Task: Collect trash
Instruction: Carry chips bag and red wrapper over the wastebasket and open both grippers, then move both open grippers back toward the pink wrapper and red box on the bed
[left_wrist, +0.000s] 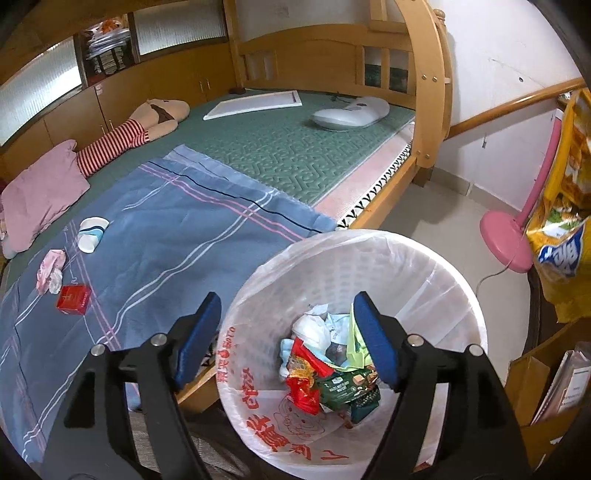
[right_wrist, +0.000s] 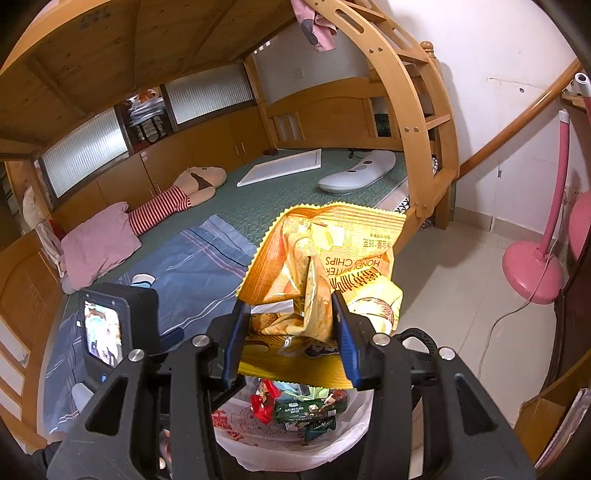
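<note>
Right wrist view: right hand-held gripper (right_wrist: 291, 332) clamps chip bag (right_wrist: 325, 254) above bin (right_wrist: 295, 443).

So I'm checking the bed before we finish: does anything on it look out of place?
Yes. Three bits of litter lie on the blue sheet near its left side: a tipped-over paper cup, a crumpled pink wrapper and a small red box. The right gripper holds a yellow chip bag above the trash bin.

Chip bag (right_wrist: 325, 280) blocks most of the bin (right_wrist: 236, 435) in right wrist view, left wrist view's right edge crops the chip bag (left_wrist: 565, 206), and small print on the green wrapper (left_wrist: 347, 393) is unreadable.
</note>
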